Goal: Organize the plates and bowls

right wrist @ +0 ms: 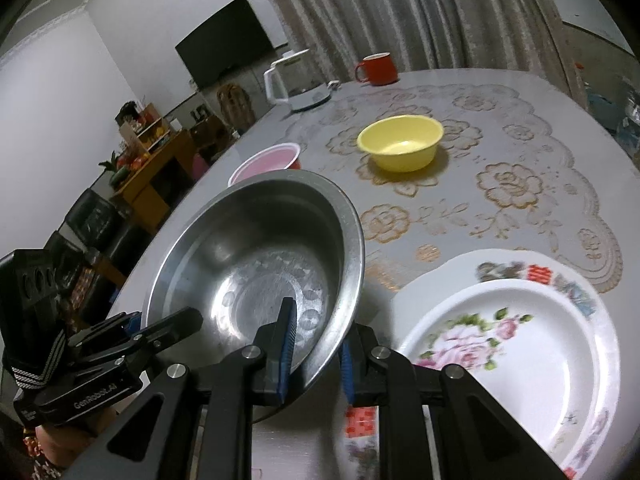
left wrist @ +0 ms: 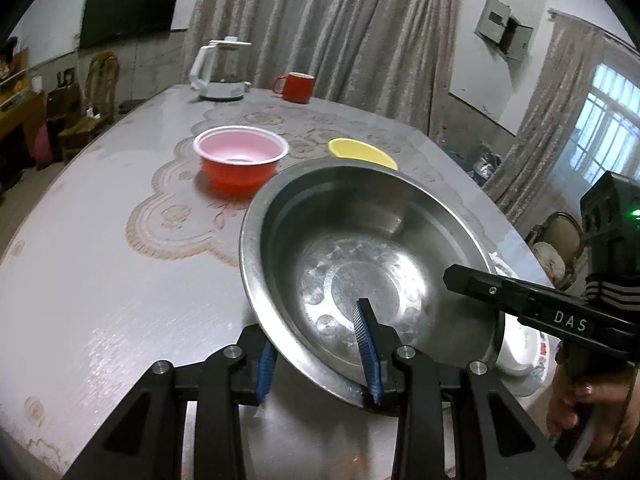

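Note:
A steel bowl (left wrist: 360,264) (right wrist: 256,256) hangs tilted above the table, held at its rim from both sides. My left gripper (left wrist: 320,360) straddles the near rim, one blue pad inside, one outside. My right gripper (right wrist: 316,356) straddles the opposite rim the same way; it shows in the left wrist view (left wrist: 520,300). A red bowl with pink inside (left wrist: 240,160) (right wrist: 268,162) and a yellow bowl (left wrist: 362,153) (right wrist: 402,142) stand beyond. Two stacked white floral plates (right wrist: 520,344) lie under the right gripper, the upper one smaller.
A white kettle (left wrist: 222,72) (right wrist: 296,80) and a red mug (left wrist: 296,87) (right wrist: 378,68) stand at the far edge of the table (left wrist: 100,280). A lace mat (right wrist: 520,184) covers the middle. Chairs and a wooden shelf stand off to the left.

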